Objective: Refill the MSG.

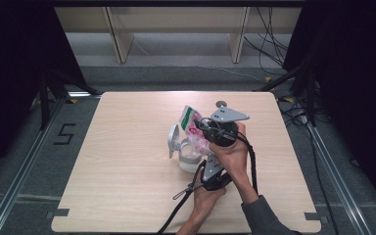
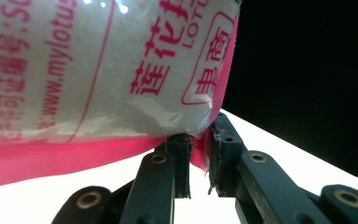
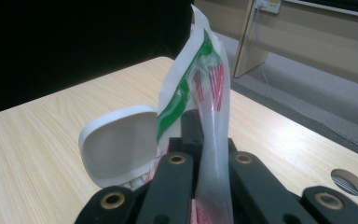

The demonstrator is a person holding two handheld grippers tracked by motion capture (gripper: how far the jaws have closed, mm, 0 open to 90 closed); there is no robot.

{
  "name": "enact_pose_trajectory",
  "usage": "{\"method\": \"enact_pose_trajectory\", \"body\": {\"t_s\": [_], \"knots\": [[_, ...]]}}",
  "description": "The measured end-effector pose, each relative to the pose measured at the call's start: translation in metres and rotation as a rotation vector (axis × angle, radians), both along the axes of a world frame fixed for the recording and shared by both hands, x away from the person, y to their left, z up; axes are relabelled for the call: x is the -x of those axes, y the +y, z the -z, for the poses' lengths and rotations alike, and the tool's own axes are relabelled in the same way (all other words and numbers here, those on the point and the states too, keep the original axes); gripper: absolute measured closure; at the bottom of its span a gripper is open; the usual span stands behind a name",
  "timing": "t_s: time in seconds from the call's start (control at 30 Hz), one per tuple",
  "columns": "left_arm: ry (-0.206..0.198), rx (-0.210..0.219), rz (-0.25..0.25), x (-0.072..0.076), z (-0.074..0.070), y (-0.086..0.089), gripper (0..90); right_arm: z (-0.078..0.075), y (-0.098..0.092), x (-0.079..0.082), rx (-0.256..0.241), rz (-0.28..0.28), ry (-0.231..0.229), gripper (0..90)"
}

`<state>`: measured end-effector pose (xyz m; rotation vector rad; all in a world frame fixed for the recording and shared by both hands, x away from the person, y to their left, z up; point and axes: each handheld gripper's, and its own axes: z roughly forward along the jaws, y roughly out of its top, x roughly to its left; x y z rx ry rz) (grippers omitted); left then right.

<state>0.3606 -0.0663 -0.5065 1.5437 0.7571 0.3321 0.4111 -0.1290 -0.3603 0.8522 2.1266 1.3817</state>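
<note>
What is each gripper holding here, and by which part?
Both hold one plastic bag: the left gripper pinches its pink sealed edge, the right gripper its upper part.

We are losing the white container's (image 1: pixel 188 159) opening behind the bag (image 1: pixel 192 128), and the bag's (image 2: pixel 98 70) top is running off the frame edge.
</note>
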Motion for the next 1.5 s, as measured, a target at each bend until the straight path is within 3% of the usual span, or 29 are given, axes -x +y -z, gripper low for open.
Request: {"method": "enact_pose_trajectory", "body": {"t_s": [0.03, 0.3, 0.4, 0.53, 0.57, 0.67, 0.7, 0.73, 0.8, 0.87, 0.9, 0.97, 1.0, 1.03, 1.1, 1.13, 1.17, 1.23, 1.33, 1.37, 1.4, 1.47, 1.5], "knots": [[-0.002, 0.000, -0.001, 0.0000, 0.0000, 0.0000, 79.5, 0.0000, 0.0006, 0.0007, -0.003, 0.001, 0.014, 90.0], [-0.005, 0.008, 0.006, -0.0016, -0.0004, -0.0007, 79.6, -0.0001, 0.0017, -0.0006, 0.008, -0.014, -0.015, 90.0], [-0.006, 0.001, 0.004, -0.0013, -0.0008, -0.0002, 79.6, -0.0002, 0.0020, -0.0002, 0.002, -0.014, -0.003, 90.0], [0.002, 0.004, 0.000, -0.0020, -0.0008, -0.0008, 79.6, -0.0007, 0.0020, -0.0003, 0.022, 0.000, -0.021, 90.0], [0.004, -0.004, 0.002, -0.0019, -0.0013, -0.0004, 79.6, 0.0001, 0.0035, 0.0002, 0.010, -0.003, -0.004, 90.0], [0.000, 0.010, 0.005, -0.0029, -0.0006, -0.0005, 79.6, -0.0006, 0.0039, 0.0003, 0.029, -0.011, -0.011, 90.0], [-0.017, -0.075, 0.025, -0.0044, -0.0007, 0.0052, 79.6, -0.0010, 0.0036, -0.0002, 0.038, -0.011, -0.023, 90.0], [-0.017, -0.077, 0.025, -0.0041, -0.0010, 0.0054, 79.6, -0.0006, 0.0046, 0.0011, 0.023, -0.001, 0.001, 90.0], [-0.013, -0.093, 0.016, -0.0034, -0.0018, 0.0056, 79.6, 0.0003, 0.0062, 0.0012, 0.013, 0.002, -0.001, 90.0], [-0.020, -0.077, 0.024, -0.0042, -0.0004, 0.0048, 79.6, 0.0009, 0.0068, 0.0009, 0.022, 0.011, -0.013, 90.0], [-0.007, -0.103, 0.016, -0.0033, -0.0015, 0.0058, 79.6, 0.0006, 0.0062, 0.0003, 0.030, -0.003, -0.003, 90.0], [-0.016, -0.083, 0.027, -0.0040, -0.0009, 0.0054, 79.6, 0.0016, 0.0070, -0.0005, 0.029, -0.006, -0.015, 90.0], [-0.006, -0.037, 0.002, -0.0027, -0.0012, 0.0017, 79.6, 0.0013, 0.0074, 0.0000, 0.030, -0.003, -0.012, 90.0], [-0.010, -0.060, 0.009, -0.0032, -0.0011, 0.0034, 79.6, 0.0011, 0.0076, 0.0002, 0.033, -0.007, -0.013, 90.0], [0.007, 0.008, -0.007, -0.0028, -0.0007, -0.0009, 79.6, 0.0008, 0.0074, 0.0003, 0.039, -0.007, -0.007, 90.0], [-0.010, -0.042, 0.012, -0.0030, -0.0009, 0.0027, 79.6, 0.0021, 0.0087, -0.0004, 0.035, -0.005, -0.015, 90.0], [-0.010, -0.042, 0.012, -0.0030, -0.0009, 0.0027, 79.5, 0.0021, 0.0087, -0.0004, 0.035, -0.005, -0.015, 90.0], [0.004, 0.035, -0.021, -0.0024, -0.0006, -0.0025, 79.6, 0.0016, 0.0088, 0.0006, 0.044, -0.008, -0.004, 90.0], [-0.001, 0.018, -0.014, -0.0020, -0.0013, -0.0010, 79.6, 0.0015, 0.0089, 0.0002, 0.030, -0.008, -0.009, 90.0], [-0.022, -0.044, 0.013, -0.0037, -0.0011, 0.0032, 79.5, 0.0006, 0.0081, 0.0006, 0.034, -0.009, -0.005, 90.0], [-0.007, -0.033, -0.003, -0.0025, -0.0018, 0.0017, 79.6, 0.0004, 0.0077, 0.0001, 0.036, -0.004, -0.022, 90.0], [-0.008, -0.048, 0.010, -0.0027, -0.0015, 0.0029, 79.5, 0.0006, 0.0078, 0.0001, 0.034, -0.007, -0.015, 90.0], [-0.008, -0.036, 0.020, -0.0031, -0.0012, 0.0029, 79.6, 0.0007, 0.0078, 0.0004, 0.039, -0.007, -0.006, 90.0]]}}
